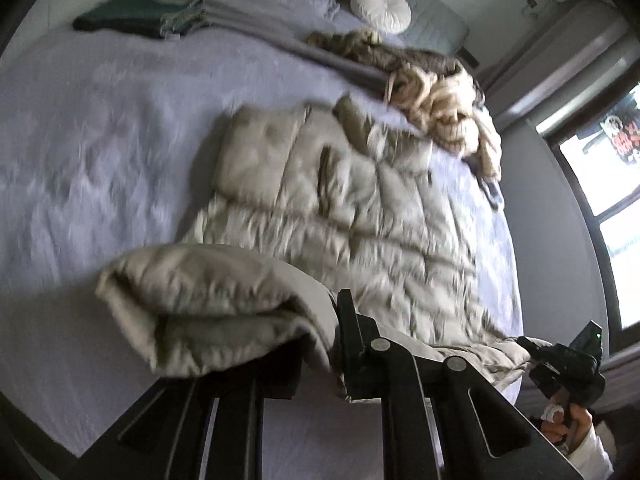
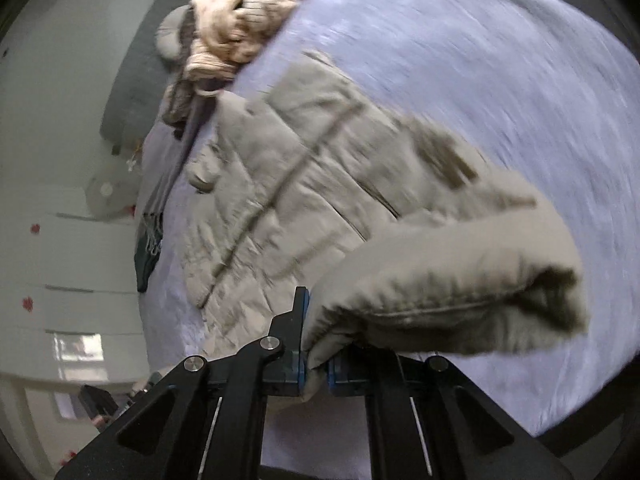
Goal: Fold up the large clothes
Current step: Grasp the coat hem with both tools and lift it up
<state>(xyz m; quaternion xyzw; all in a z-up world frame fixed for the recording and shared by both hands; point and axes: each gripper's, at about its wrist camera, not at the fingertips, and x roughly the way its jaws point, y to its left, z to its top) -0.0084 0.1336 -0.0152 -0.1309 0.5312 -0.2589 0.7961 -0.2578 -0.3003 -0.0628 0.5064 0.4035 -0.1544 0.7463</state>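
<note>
left gripper (image 1: 320, 344) clamped, right gripper (image 2: 316, 364) clamped, both angled downward

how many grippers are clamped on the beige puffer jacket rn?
2. Left gripper pinches one near corner of the beige puffer jacket; right gripper pinches the other.

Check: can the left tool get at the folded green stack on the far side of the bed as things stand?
Probably not. The left tool is shut on the beige puffer jacket's near edge, and the green stack lies beyond open bedspread. Nothing blocks the path, but it would have to drop the jacket first.
</note>
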